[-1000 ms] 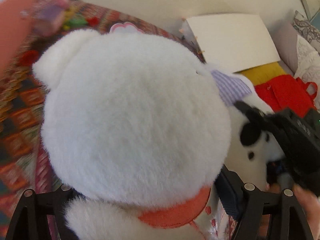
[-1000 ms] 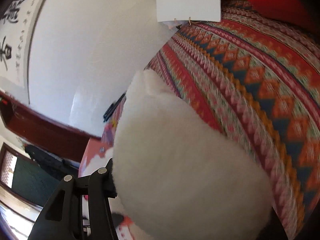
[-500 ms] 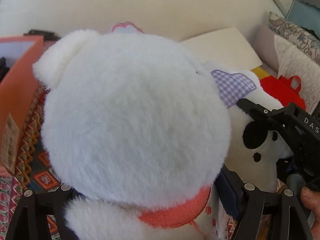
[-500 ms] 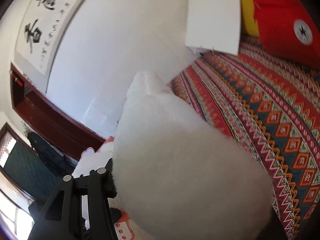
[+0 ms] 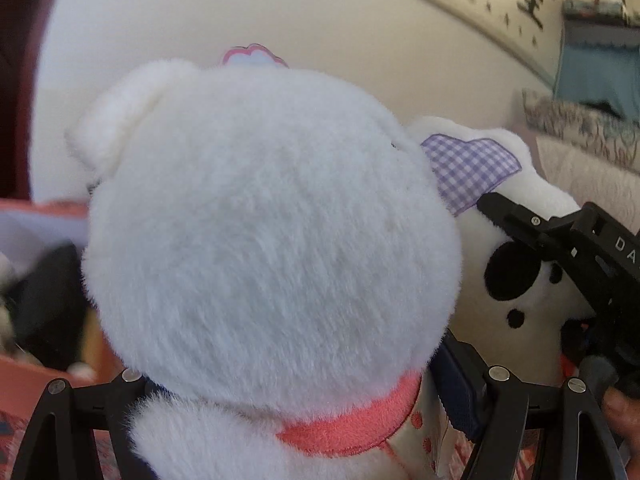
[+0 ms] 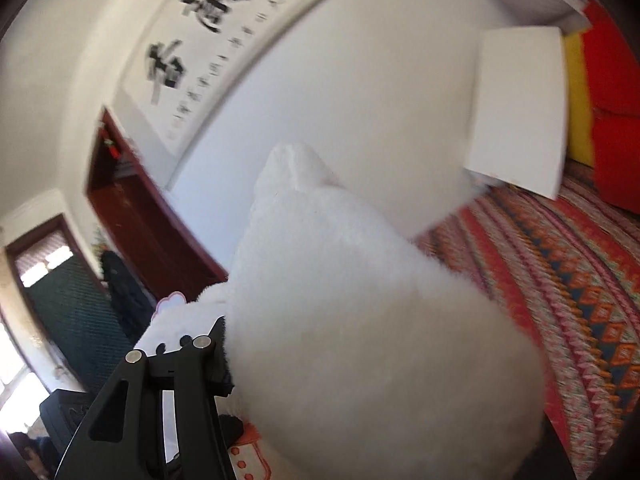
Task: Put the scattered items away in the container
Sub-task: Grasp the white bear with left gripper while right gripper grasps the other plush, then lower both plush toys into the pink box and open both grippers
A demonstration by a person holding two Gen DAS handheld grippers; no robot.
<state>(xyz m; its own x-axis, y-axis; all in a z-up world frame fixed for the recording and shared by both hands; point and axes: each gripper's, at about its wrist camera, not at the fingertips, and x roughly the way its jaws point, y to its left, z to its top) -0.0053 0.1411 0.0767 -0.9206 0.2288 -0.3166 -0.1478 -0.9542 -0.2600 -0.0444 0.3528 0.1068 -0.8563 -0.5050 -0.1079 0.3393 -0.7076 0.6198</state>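
Observation:
My left gripper (image 5: pixel 296 396) is shut on a white plush bear with a coral collar (image 5: pixel 272 248); its head fills the left wrist view. My right gripper (image 6: pixel 360 380) is shut on a second white plush toy (image 6: pixel 380 340) that has a lilac checked ear and black spots (image 5: pixel 516 276). The right gripper's black body (image 5: pixel 584 256) shows at the right of the left wrist view, clamped on that spotted toy. An orange box (image 5: pixel 36 376) with dark items inside sits at the lower left, below and beside the bear.
A bed with a red patterned woven cover (image 6: pixel 560 280) lies under the toys. A white board (image 6: pixel 520 112), a yellow cushion (image 6: pixel 578 100) and a red bag (image 6: pixel 616 128) lean at the wall. Patterned pillows (image 5: pixel 580 144) are at the right.
Both grippers have lifted and tilted upward with their toys; the views now show more wall and calligraphy. The orange box has come in under the bear at the left.

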